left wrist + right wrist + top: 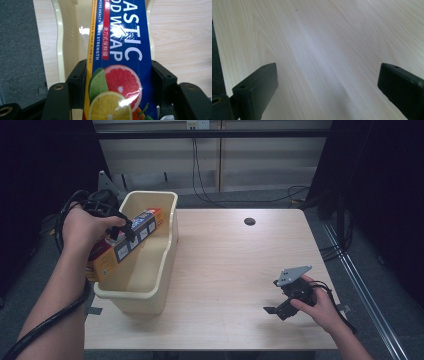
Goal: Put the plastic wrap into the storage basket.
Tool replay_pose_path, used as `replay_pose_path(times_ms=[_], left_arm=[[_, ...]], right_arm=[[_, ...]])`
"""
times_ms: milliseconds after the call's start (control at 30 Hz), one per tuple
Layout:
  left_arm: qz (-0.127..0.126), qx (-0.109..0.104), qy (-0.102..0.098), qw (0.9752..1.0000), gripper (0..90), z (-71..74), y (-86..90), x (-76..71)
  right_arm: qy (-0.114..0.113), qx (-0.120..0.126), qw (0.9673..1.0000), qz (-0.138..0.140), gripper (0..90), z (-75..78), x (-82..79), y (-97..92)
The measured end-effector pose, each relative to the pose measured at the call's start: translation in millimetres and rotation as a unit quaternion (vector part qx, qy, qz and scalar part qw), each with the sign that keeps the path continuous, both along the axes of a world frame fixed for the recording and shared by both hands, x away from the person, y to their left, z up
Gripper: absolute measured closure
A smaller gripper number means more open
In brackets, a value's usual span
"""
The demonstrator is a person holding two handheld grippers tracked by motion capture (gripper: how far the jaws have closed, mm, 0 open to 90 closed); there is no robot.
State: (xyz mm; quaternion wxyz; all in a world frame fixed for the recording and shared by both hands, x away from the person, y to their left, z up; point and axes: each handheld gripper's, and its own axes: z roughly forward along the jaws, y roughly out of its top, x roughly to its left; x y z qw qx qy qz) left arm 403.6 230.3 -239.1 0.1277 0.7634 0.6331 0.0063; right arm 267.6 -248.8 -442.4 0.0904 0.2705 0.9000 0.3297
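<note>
A long box of plastic food wrap (127, 242), blue and yellow with citrus pictures, slants over the cream plastic bin (150, 285) at the table's left. My left gripper (122, 231) is shut on this box, and in the left gripper view both jaws press its sides (120, 75) with the bin (60, 37) below. At the front right of the table, low over bare wood, my right gripper (274, 310) stands open. The right gripper view shows its jaws wide apart (327, 87) with nothing between them.
The light wooden table (235, 270) has a dark round hole (249, 221) near its far edge. Grey floor and cables lie beyond the table. Dark curtains flank both sides.
</note>
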Motion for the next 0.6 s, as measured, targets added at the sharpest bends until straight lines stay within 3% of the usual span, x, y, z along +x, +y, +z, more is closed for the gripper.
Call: replay_pose_path(times_ms=[267,600], left_arm=[[0.004,-0.010,0.008,0.9999,40.6,-7.9,-2.0,1.1],[0.012,-0.001,0.021,0.9997,40.6,-21.6,-4.0,4.0]], right_arm=[[0.000,-0.001,1.0000,0.000,3.1,0.2,0.1,-0.4],[-0.001,0.000,1.0000,-0.003,3.1,0.9,-0.5,-0.4]])
